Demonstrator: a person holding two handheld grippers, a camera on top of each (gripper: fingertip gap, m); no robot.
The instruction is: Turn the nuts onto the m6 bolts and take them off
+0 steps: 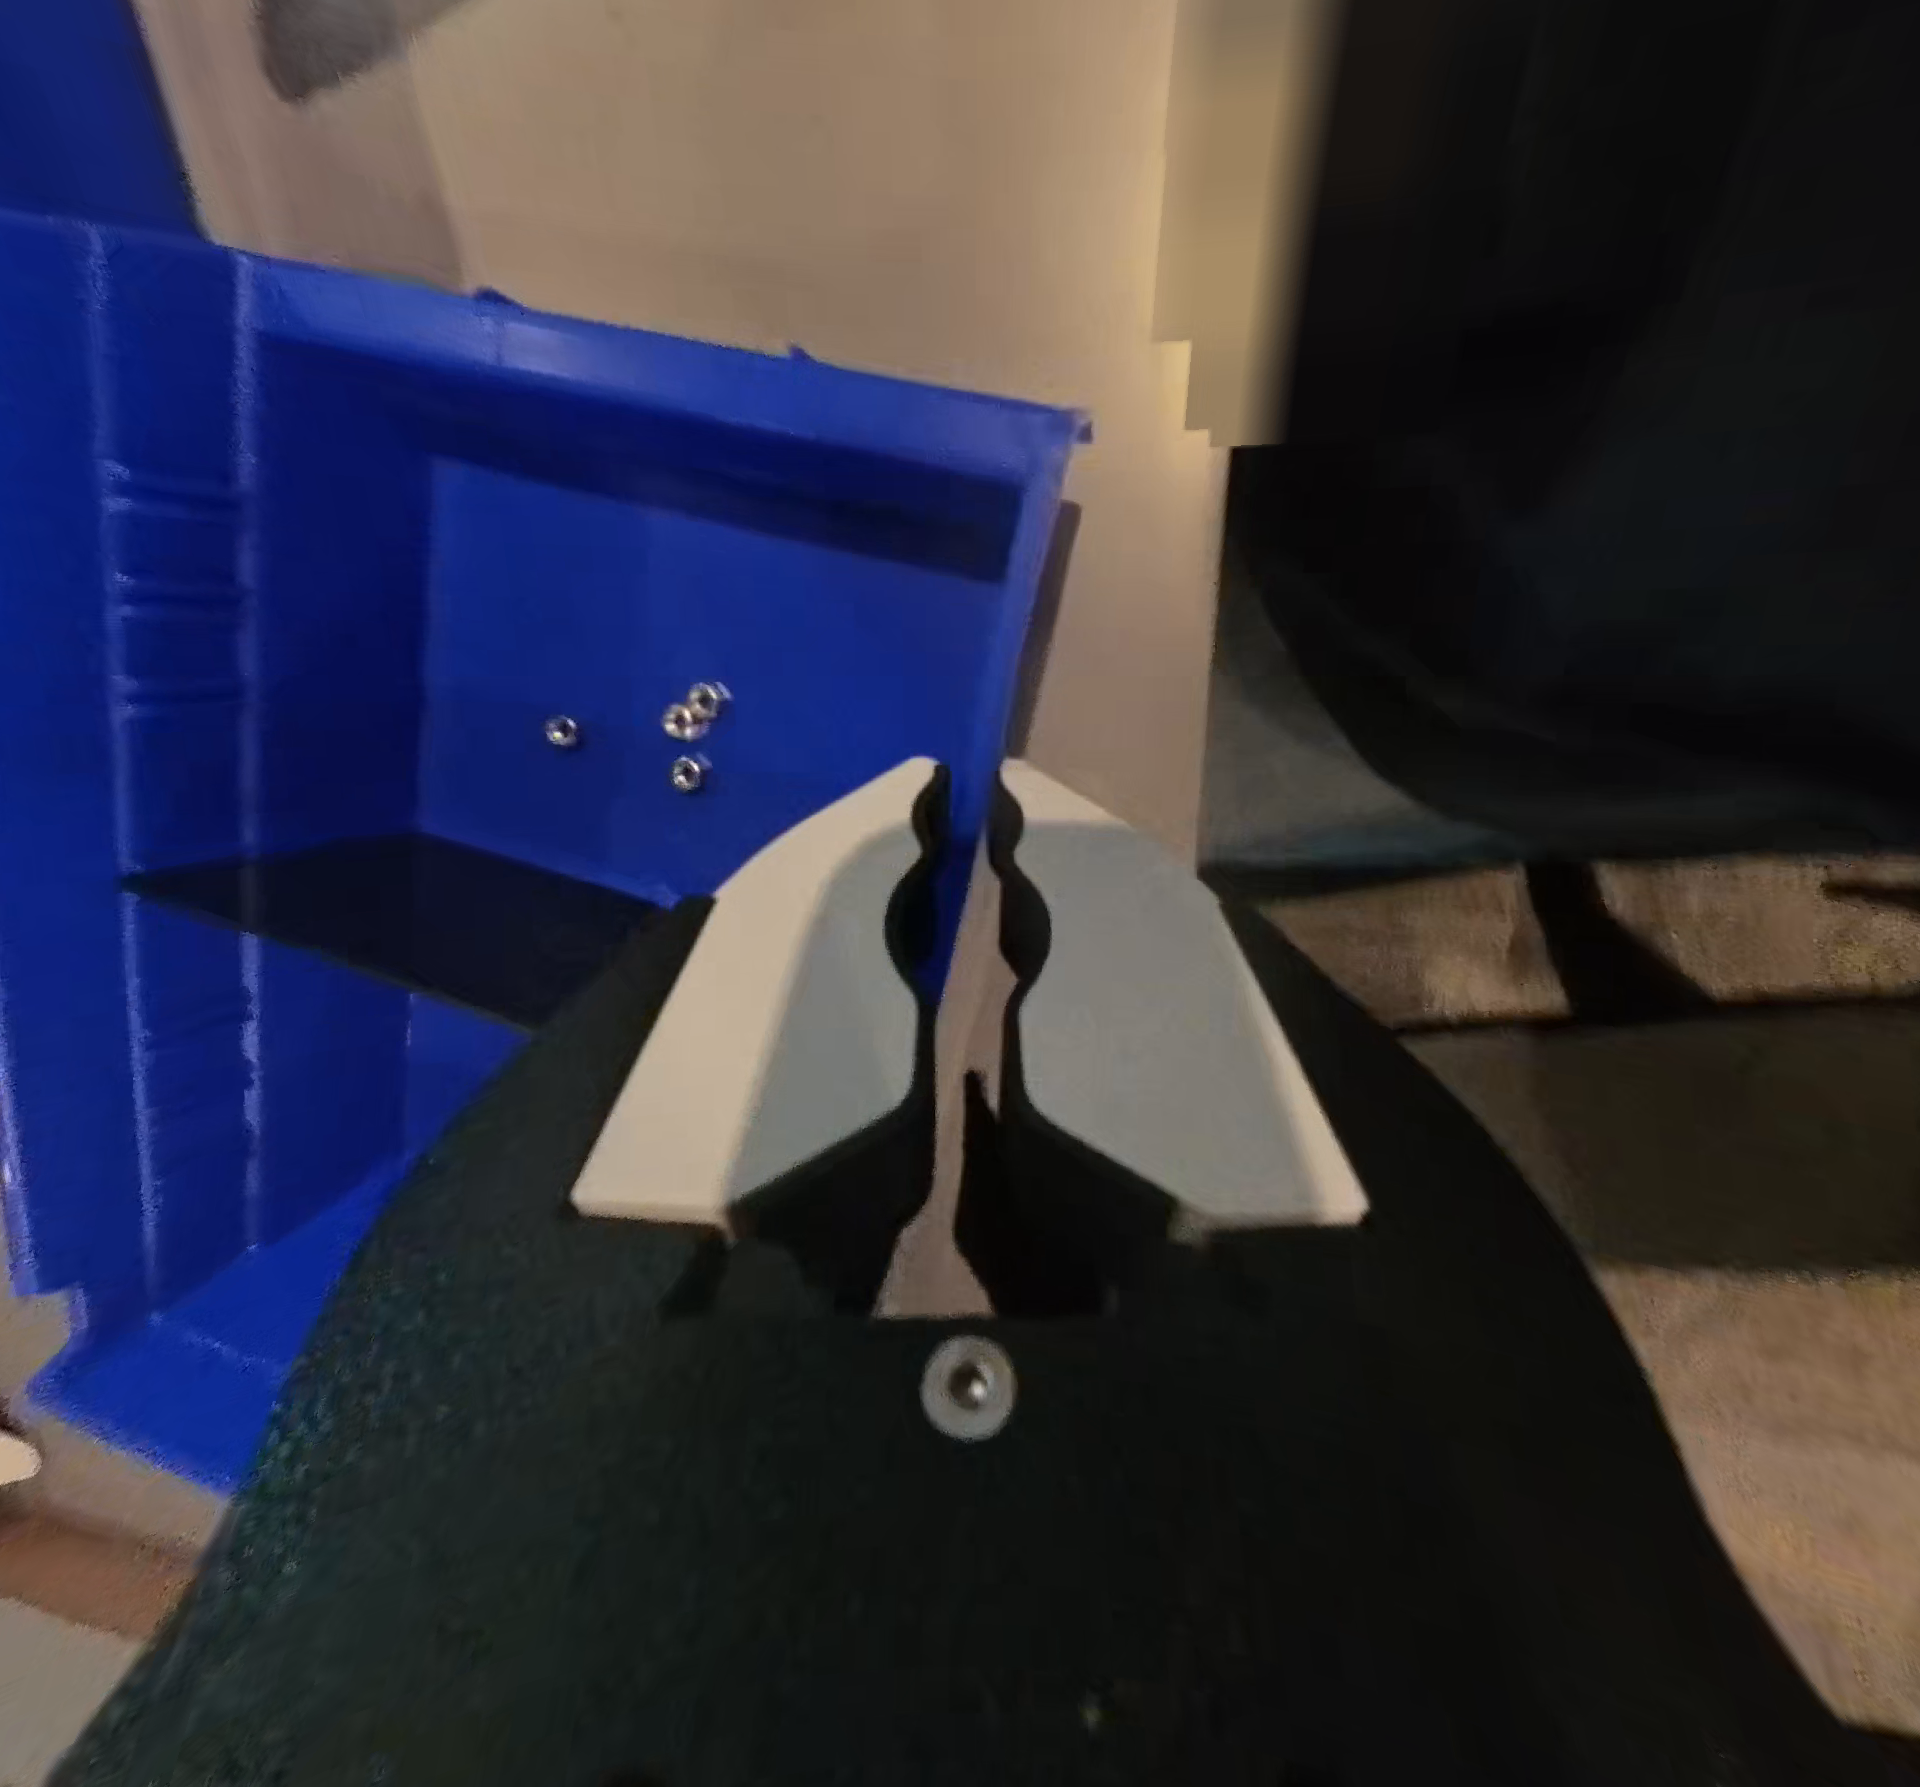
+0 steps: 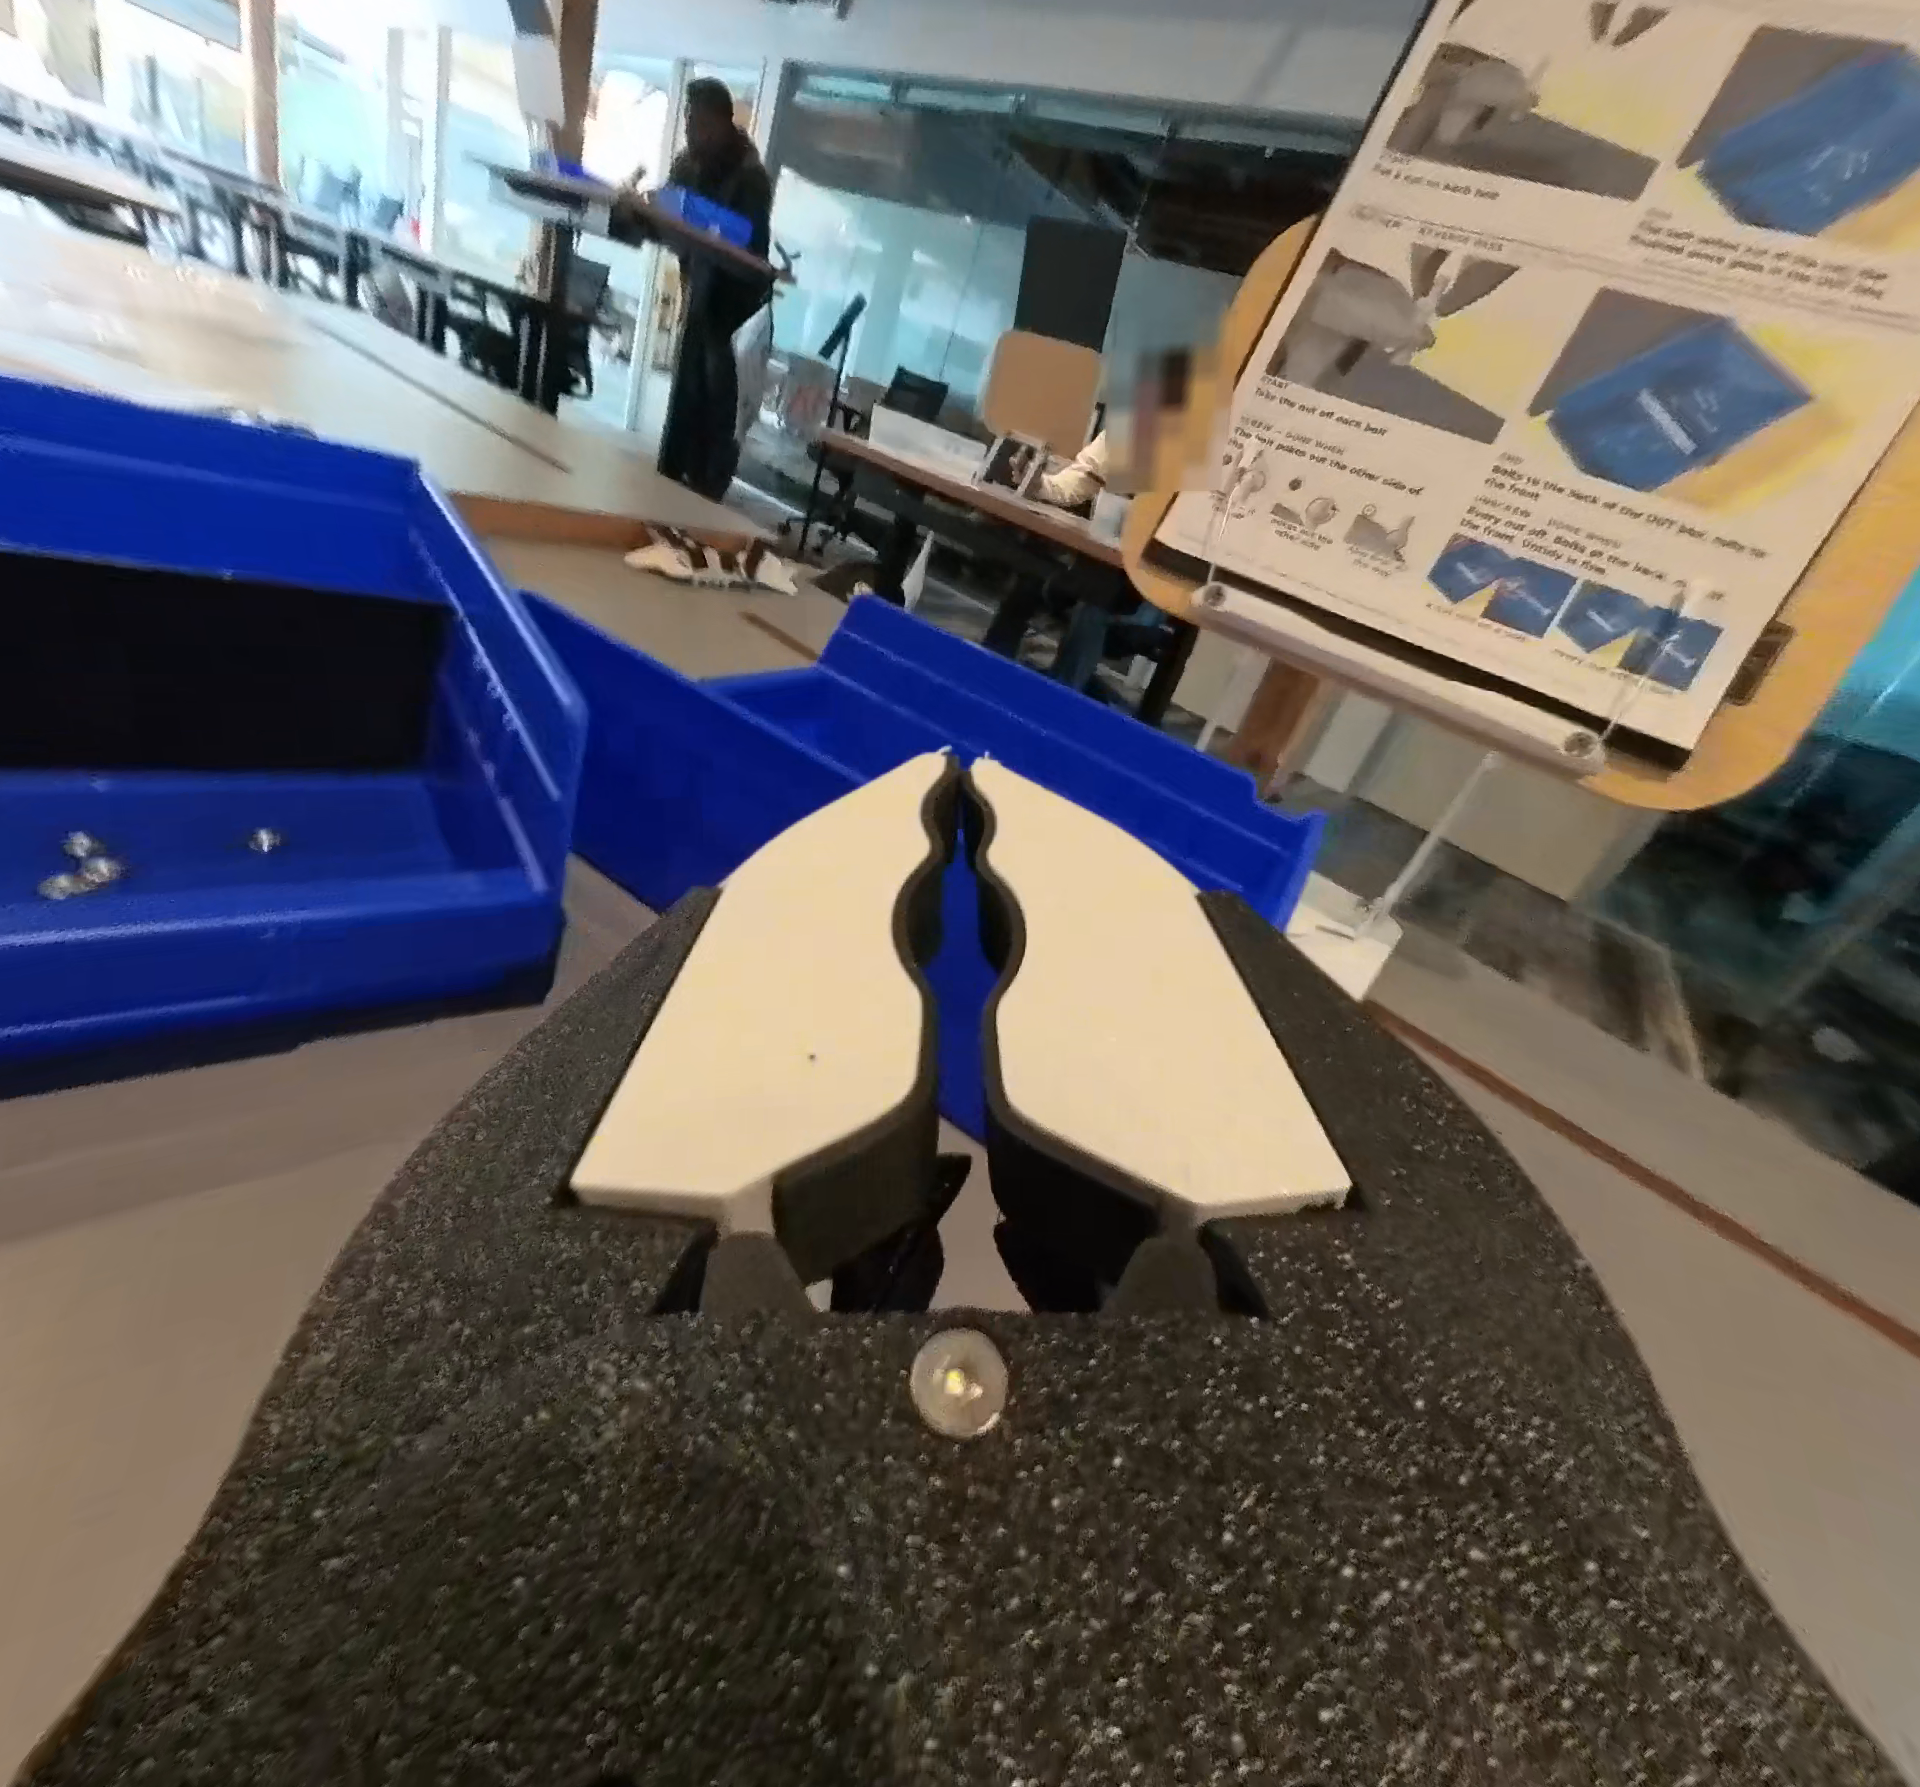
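Several small silver nuts (image 1: 675,729) lie on the floor of a blue bin (image 1: 312,594) to the left of my left gripper (image 1: 971,781). The left gripper's white fingers stand a little apart with nothing between them, just in front of the bin's right wall. In the right wrist view the same nuts (image 2: 83,864) lie in the blue bin (image 2: 499,698) at the left. My right gripper (image 2: 963,766) is shut, its tips together with nothing seen between them. It is held above the table in front of a second blue bin (image 2: 1039,750).
A printed instruction sheet on a clear stand (image 2: 1558,283) rises at the right. A grey table top (image 2: 208,1270) lies under the right gripper. A person (image 2: 717,283) stands far off at another table. A dark shape (image 1: 1610,387) fills the right of the left wrist view. My right fingertips sit around 30 centimetres from my left ones.
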